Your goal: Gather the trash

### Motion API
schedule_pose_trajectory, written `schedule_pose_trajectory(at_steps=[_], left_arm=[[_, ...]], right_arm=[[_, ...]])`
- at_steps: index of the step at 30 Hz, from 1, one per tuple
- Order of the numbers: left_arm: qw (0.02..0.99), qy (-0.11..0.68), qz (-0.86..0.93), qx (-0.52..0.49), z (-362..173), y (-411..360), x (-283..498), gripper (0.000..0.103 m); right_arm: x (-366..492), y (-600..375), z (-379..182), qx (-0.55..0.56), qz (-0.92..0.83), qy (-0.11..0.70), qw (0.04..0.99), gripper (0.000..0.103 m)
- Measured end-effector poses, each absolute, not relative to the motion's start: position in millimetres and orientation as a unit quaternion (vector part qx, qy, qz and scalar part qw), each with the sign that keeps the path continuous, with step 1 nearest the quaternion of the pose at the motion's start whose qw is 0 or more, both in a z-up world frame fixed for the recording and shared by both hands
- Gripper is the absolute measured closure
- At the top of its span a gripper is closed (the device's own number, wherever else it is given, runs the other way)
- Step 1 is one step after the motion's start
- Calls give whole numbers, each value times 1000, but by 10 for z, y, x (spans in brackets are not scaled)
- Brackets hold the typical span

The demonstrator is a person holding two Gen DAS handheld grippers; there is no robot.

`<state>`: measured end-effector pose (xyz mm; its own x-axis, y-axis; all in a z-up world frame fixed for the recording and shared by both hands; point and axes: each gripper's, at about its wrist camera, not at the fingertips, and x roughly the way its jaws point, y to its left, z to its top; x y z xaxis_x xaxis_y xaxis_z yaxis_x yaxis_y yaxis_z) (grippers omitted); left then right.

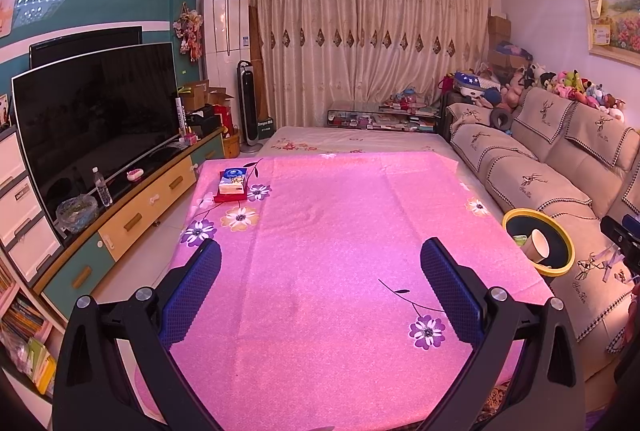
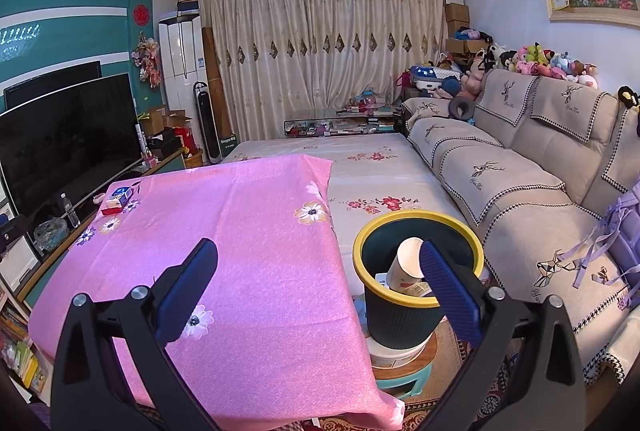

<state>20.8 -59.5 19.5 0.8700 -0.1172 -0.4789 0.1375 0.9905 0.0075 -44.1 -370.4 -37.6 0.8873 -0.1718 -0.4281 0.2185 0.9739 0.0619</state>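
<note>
A dark bin with a yellow rim (image 2: 400, 315) (image 1: 568, 251) stands on a stool beside the pink-clothed table (image 2: 256, 231) (image 1: 320, 231), at its right edge. Inside it lie a paper cup (image 2: 406, 263) (image 1: 538, 245) and some other scraps. My right gripper (image 2: 320, 255) is open and empty, hovering over the table's right edge, its right finger in front of the bin. My left gripper (image 1: 320, 255) is open and empty above the bare middle of the tablecloth.
A tissue pack on a red tray (image 1: 232, 185) (image 2: 117, 199) sits at the table's far left corner. A sofa (image 2: 540, 191) runs along the right, a TV cabinet with a screen (image 1: 96, 119) along the left. Beyond the table lies a floral bed sheet (image 2: 372, 171).
</note>
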Motion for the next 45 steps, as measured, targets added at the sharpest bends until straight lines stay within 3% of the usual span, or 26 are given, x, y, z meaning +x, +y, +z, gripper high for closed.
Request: schedule_pose_trajectory(at_steps=[37,45], left_arm=[[965,254,-60,9,125,-527,288,5],[955,294,-38,17,-86,-451,918,5]], right_arm=[[-397,-3696,-470,58,-97,223,968,7],[228,-3581,-467,58,-23,255,965,7]])
